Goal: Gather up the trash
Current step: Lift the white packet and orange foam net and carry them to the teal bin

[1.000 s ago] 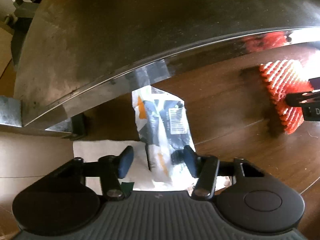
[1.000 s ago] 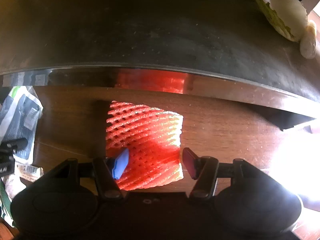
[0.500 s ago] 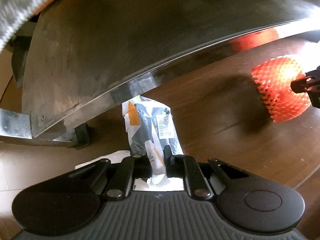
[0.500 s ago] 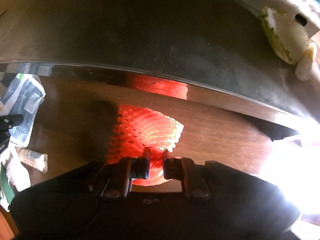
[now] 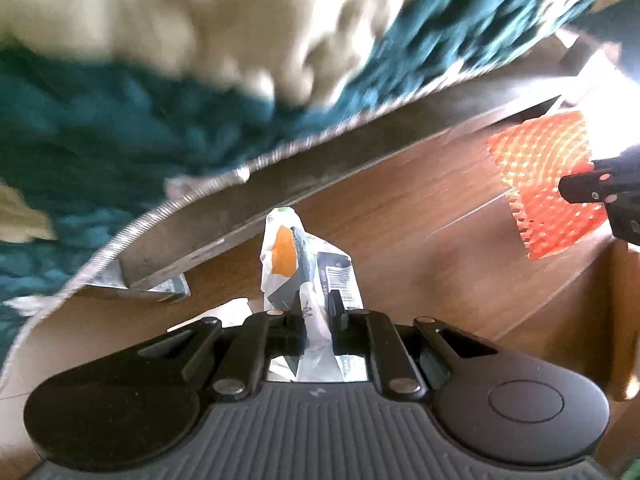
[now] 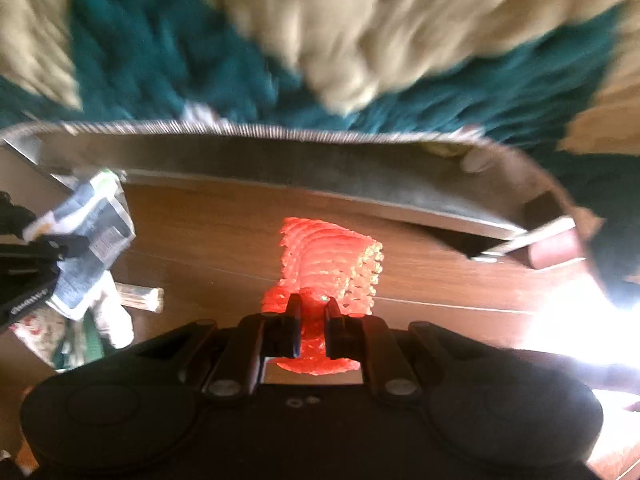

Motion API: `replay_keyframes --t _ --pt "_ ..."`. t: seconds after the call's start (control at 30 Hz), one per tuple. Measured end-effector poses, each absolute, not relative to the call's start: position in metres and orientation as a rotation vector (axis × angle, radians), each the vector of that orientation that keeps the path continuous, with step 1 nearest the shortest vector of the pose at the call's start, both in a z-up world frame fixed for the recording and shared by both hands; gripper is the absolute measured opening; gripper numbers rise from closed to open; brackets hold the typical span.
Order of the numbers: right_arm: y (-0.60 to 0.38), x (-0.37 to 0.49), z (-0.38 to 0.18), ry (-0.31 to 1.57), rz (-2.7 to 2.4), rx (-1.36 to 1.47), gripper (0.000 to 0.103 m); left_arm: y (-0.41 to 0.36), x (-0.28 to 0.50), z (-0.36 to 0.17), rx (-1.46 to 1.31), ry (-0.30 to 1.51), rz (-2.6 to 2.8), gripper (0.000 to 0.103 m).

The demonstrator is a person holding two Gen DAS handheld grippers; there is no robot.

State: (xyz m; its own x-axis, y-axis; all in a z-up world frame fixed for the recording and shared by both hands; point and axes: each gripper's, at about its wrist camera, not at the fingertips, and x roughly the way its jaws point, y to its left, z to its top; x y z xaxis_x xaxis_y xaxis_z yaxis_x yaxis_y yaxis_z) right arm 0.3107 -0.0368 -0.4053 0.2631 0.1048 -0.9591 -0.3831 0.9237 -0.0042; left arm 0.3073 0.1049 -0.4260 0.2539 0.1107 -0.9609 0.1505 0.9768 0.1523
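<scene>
My left gripper is shut on a crumpled white wrapper with orange and dark print and a barcode; it hangs above the wooden floor. My right gripper is shut on an orange foam fruit net, also lifted off the floor. In the left wrist view the net shows at the right edge with the other gripper's fingers on it. In the right wrist view the wrapper shows at the left.
A metal-edged furniture base runs across the floor behind both items. Above it lies a blurred teal and cream fabric. More litter lies at lower left in the right wrist view: a small brown packet and white and patterned scraps.
Both grippers closed on their items, the left on the wrapper and the right on the foam net. Both then rose, lifting the items; the teal and cream fabric came into view.
</scene>
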Motion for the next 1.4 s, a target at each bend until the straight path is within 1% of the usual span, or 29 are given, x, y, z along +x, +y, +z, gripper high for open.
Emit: replay_keyframes --t 0.1,0.33,0.63,0.77,1.13,1.4 --pt "-0.054 0.304 -0.353 1.219 0.344 -0.219 0.009 0.100 0.302 -0.389 0.214 1.273 -0.033 0.009" --pt "-0.079 0.264 -0.249 1.092 0.359 -0.153 0.009 0.080 0.284 -0.273 0.108 1.137 -0.044 0.010" --pt "-0.128 0.202 -0.120 0.857 0.361 -0.116 0.009 0.049 0.244 -0.161 0.052 0.955 -0.095 0.010" --pt "-0.158 0.176 -0.069 0.766 0.340 -0.124 0.009 0.017 0.221 -0.106 0.076 0.852 -0.129 0.010" --pt "-0.239 0.122 0.037 0.545 0.233 -0.114 0.009 -0.081 0.182 0.027 0.078 0.613 -0.256 0.010" --pt "-0.304 0.097 0.100 0.395 0.111 -0.102 0.010 -0.161 0.166 0.103 0.093 0.462 -0.376 0.010"
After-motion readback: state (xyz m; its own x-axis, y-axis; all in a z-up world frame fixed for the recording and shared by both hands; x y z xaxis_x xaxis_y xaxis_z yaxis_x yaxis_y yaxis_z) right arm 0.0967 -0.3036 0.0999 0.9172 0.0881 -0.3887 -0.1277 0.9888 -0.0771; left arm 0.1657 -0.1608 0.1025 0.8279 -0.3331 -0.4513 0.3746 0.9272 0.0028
